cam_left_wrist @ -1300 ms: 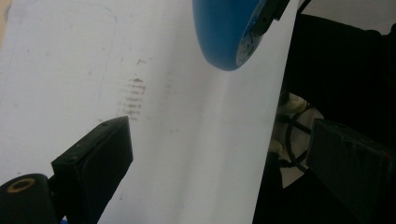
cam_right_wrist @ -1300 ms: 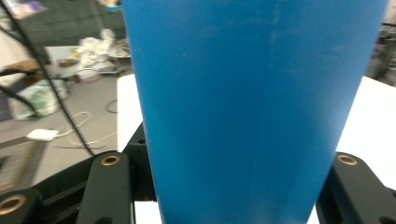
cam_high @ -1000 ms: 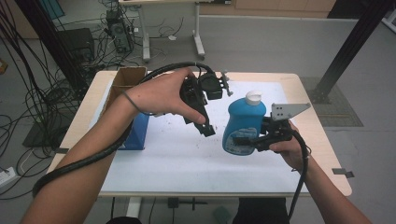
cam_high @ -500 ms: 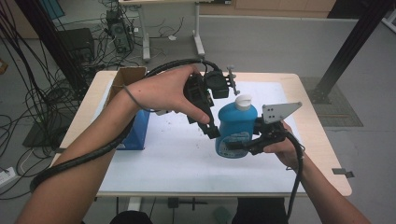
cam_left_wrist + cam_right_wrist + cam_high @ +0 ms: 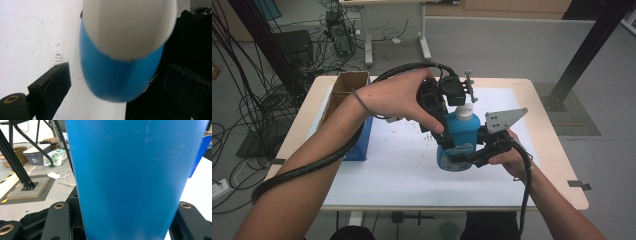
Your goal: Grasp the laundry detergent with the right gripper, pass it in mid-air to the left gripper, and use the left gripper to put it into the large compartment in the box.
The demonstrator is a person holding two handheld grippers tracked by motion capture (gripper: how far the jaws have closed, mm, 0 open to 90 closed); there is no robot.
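A light wooden table [image 5: 557,150] with a white mat [image 5: 387,165] over its middle stands on a grey floor [image 5: 512,45]. Behind it is a second table on white legs [image 5: 424,42], with loose cables [image 5: 247,100] trailing across the floor at the left (a dense tangle). A black metal frame post [image 5: 584,50] slants down at the right onto a square floor mat [image 5: 569,112]. Lighting is even and indoor.
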